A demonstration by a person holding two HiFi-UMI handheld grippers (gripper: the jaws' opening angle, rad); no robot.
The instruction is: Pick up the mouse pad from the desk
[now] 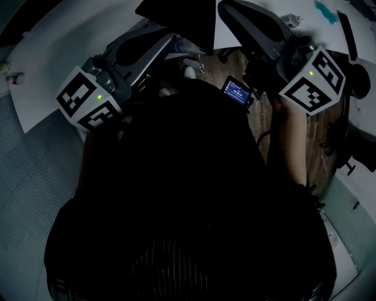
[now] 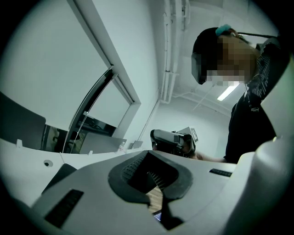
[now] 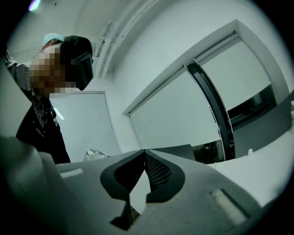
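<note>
Head view: we see the black mouse pad (image 1: 176, 20) lying flat on the white bench (image 1: 53, 41), just beyond the left tongs (image 1: 169, 40) and near the right tongs (image 1: 230, 9). Left gripper view: tongs closed, nothing between them. Right gripper view: tongs closed, empty.

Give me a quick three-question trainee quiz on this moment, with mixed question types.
1. True or false: the right gripper has its jaws wide open.
2. Beyond the left gripper, its own view shows: A the other gripper, B a keyboard, C a mug.
3. Fill in: between the two grippers, the head view shows a small lit ____.
Key: 1 false, they are shut and empty; 2 A; 3 screen.
</note>
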